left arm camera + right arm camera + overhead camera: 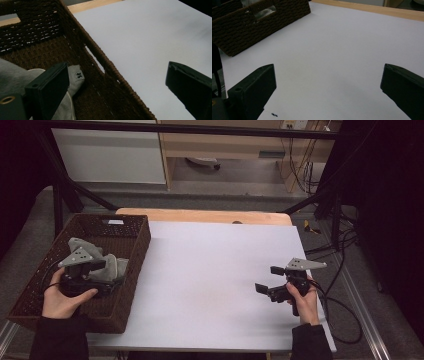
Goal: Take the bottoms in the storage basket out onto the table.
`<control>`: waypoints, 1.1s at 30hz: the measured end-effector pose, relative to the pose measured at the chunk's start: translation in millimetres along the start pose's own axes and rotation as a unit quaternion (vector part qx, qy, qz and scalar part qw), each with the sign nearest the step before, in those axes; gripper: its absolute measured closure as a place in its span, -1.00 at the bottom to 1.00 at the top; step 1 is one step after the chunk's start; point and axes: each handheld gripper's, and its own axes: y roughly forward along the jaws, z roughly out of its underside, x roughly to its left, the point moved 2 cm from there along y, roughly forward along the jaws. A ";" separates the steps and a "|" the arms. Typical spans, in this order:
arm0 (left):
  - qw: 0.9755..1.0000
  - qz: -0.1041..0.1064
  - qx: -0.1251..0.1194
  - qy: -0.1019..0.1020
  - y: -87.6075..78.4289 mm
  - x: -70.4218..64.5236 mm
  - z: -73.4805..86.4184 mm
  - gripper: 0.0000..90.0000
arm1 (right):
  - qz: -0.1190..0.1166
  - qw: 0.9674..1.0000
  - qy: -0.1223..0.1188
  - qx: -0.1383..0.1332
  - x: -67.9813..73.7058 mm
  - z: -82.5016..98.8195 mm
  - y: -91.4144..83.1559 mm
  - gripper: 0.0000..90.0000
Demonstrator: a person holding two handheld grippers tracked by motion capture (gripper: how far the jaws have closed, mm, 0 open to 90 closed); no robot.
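Inside the basket [136, 251], grey cloth [111, 269] lies under the open left gripper [102, 270].

Our left gripper [92, 270] and right gripper [272, 282] were black, each topped by a grey three-cornered plate with dark screw holes and trailing a black cable; our sleeves [60, 337] were dark.

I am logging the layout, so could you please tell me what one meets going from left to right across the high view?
Wicker basket → left tool over the grey cloth inside it → bare white tabletop → right tool → cables on the floor.
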 end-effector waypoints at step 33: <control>0.998 -0.053 0.014 -0.038 -22.5 31.0 15.9 -0.89 | 0.001 1.000 0.000 0.002 0.0 0.3 0.8 -0.98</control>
